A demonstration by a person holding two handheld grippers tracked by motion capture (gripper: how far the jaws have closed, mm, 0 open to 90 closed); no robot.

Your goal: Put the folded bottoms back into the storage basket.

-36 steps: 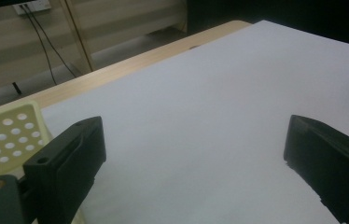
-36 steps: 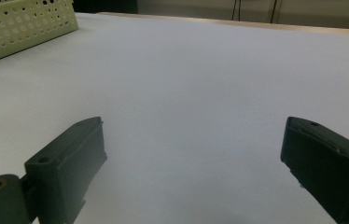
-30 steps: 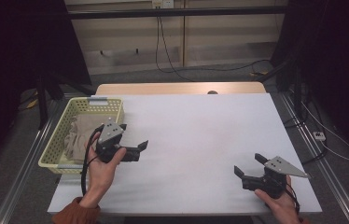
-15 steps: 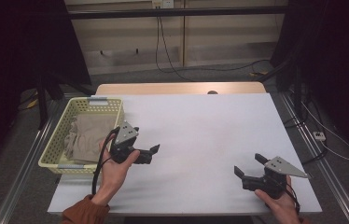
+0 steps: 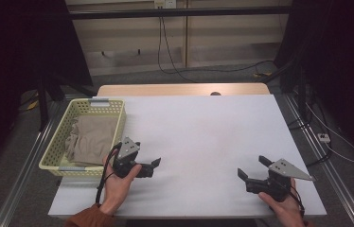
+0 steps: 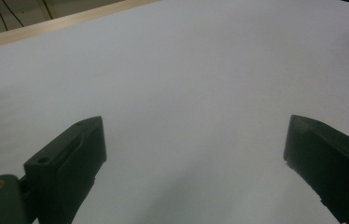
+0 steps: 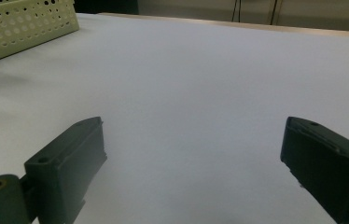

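My left gripper (image 5: pixel 152 167) lies low over the white table (image 5: pixel 203 127) just right of the basket's near corner, held in a hand, jaws pointing right. In the left gripper view the left gripper (image 6: pixel 193 156) is open with bare table between its jaws. My right gripper (image 5: pixel 252 167) rests near the table's front right corner, jaws pointing left and far. It too stands open in the right gripper view, right gripper (image 7: pixel 192 156), holding nothing. A beige folded cloth (image 5: pixel 92 137) lies inside the yellow basket (image 5: pixel 52 151) at the table's left edge.
The yellow basket (image 7: pixel 23 23) shows at the far left of the right gripper view. A wooden strip (image 5: pixel 180 90) borders the table's far edge. Cables run over the floor behind and to the right of the table.
My left gripper has moved right and toward the near edge, away from the basket. The right gripper has stayed where it was.
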